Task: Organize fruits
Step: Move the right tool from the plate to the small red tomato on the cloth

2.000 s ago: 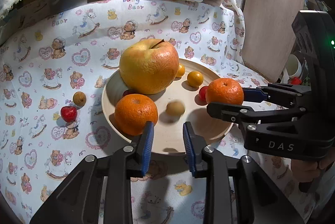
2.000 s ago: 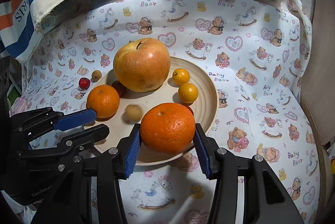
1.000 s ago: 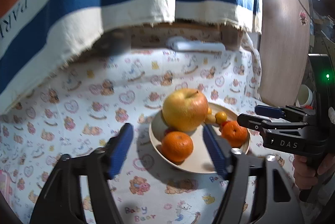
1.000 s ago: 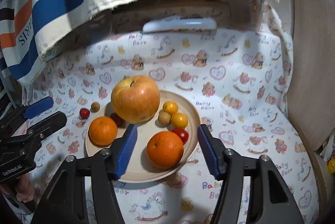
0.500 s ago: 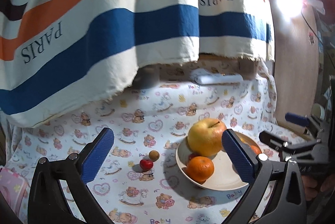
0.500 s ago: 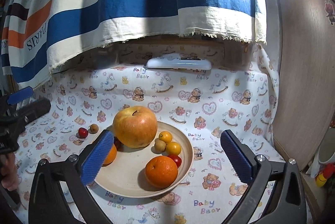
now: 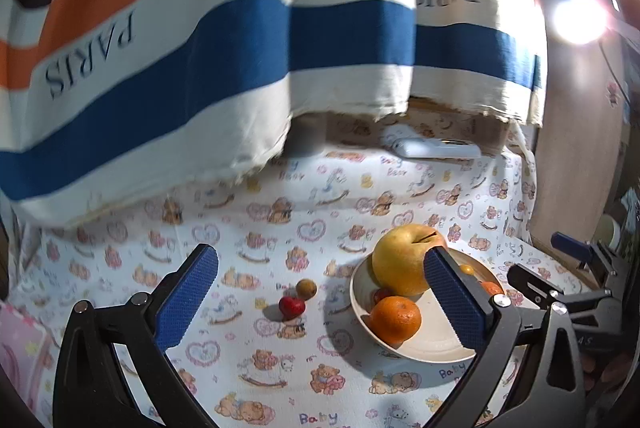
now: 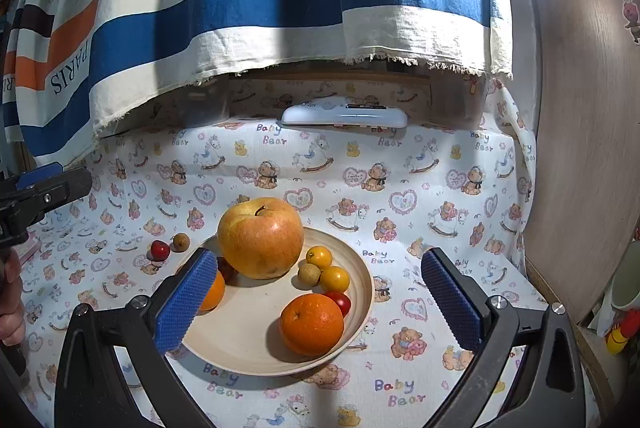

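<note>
A cream plate (image 8: 362, 292) (image 7: 432, 344) holds a big yellow-red apple (image 8: 260, 237) (image 7: 404, 258), two oranges (image 8: 312, 324) (image 7: 395, 320), small yellow fruits (image 8: 334, 278), a brown fruit (image 8: 309, 273) and a red one (image 8: 341, 301). On the cloth left of the plate lie a small red fruit (image 7: 291, 306) (image 8: 159, 249) and a small brown fruit (image 7: 306, 288) (image 8: 181, 241). My left gripper (image 7: 320, 300) is open and empty, held back above the cloth. My right gripper (image 8: 316, 304) is open and empty, above the plate's near side.
A striped cloth (image 8: 256, 8) (image 7: 240, 48) hangs over the back. A white remote-like device (image 8: 344, 116) (image 7: 436, 148) lies at the back edge. A wooden panel (image 8: 580, 128) stands on the right, with a mug (image 8: 626, 284) beside it.
Both grippers have pulled back and up from the plate and opened wide. The right gripper let go of an orange, which now rests on the plate.
</note>
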Action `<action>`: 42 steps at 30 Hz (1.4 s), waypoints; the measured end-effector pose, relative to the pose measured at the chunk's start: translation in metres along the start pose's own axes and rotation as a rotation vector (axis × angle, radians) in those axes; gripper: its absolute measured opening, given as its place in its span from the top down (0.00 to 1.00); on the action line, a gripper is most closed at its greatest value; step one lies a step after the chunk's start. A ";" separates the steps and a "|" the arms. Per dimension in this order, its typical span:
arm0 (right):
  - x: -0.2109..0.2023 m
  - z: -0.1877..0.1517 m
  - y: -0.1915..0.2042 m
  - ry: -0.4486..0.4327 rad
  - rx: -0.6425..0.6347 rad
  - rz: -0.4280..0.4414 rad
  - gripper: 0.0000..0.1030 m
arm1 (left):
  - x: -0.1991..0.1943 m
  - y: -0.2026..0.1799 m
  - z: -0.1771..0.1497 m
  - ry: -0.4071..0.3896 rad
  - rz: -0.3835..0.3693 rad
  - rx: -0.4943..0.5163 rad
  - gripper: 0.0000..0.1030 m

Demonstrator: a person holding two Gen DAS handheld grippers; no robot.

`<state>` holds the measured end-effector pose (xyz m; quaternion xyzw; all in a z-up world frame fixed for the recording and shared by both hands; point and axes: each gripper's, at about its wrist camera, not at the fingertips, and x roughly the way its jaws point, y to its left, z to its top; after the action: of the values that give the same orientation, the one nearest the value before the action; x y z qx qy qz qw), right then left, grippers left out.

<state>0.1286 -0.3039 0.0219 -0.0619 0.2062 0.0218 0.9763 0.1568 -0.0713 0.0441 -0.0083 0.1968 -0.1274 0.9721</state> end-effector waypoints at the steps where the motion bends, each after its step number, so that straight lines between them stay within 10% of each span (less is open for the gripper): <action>1: 0.001 0.000 0.000 0.006 -0.001 0.004 0.01 | 0.002 0.003 0.000 0.014 0.009 -0.018 0.01; 28: 0.000 0.004 0.038 0.039 -0.086 0.048 0.01 | 0.033 0.072 0.002 0.104 0.086 -0.160 0.09; 42: 0.061 0.039 0.129 0.246 0.013 0.193 0.02 | 0.019 0.123 0.011 0.061 0.104 -0.316 0.28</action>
<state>0.1908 -0.1695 0.0182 -0.0377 0.3296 0.1063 0.9374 0.2080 0.0422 0.0384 -0.1468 0.2440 -0.0447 0.9575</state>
